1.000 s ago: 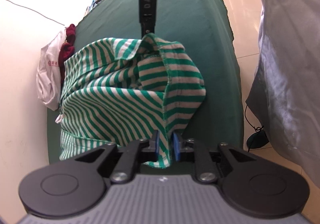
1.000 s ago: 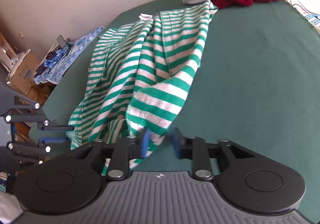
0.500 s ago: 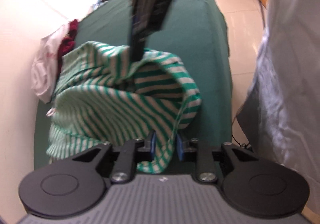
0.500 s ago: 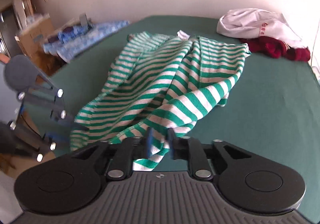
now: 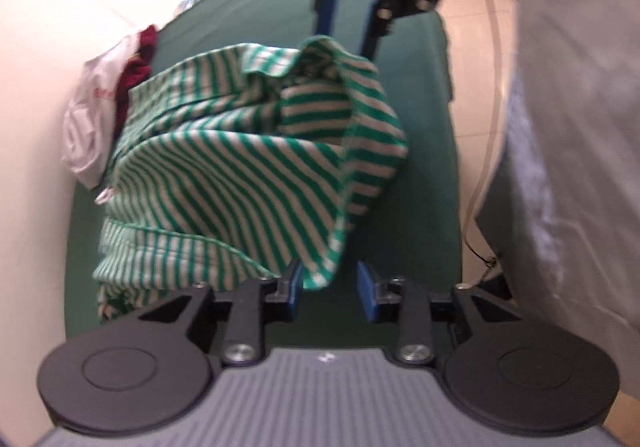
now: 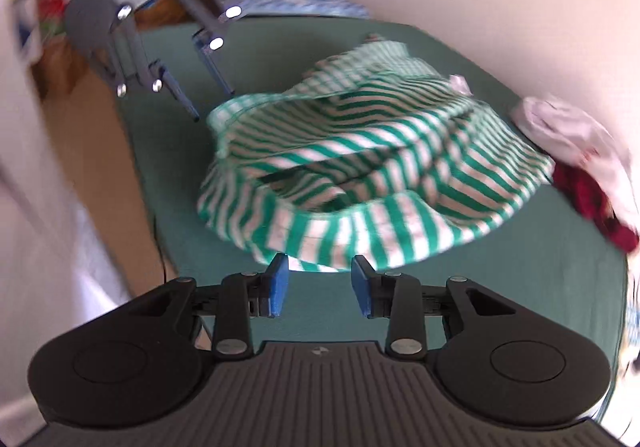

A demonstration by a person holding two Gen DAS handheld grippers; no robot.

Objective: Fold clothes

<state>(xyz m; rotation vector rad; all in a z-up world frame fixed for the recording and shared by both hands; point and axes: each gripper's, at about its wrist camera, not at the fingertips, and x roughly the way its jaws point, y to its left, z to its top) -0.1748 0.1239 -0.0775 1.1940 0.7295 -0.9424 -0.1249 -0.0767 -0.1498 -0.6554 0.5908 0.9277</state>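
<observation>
Green-and-white striped garment (image 5: 248,167) lies bunched on the green table (image 5: 424,95), a white cloth (image 5: 86,119) and a dark red cloth (image 5: 138,59) beside it. My left gripper (image 5: 328,287) is opening, the hem hanging between its pads. My right gripper (image 6: 318,281) is opening too, its pads clear of the cloth.

Left claw (image 5: 329,289) jaws opening, right claw (image 6: 320,283) jaws opening, both angled downward

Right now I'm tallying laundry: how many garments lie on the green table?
3: the striped garment mid-table, the white garment against the wall, and the dark red garment beside it. That pile may hide more.
</observation>
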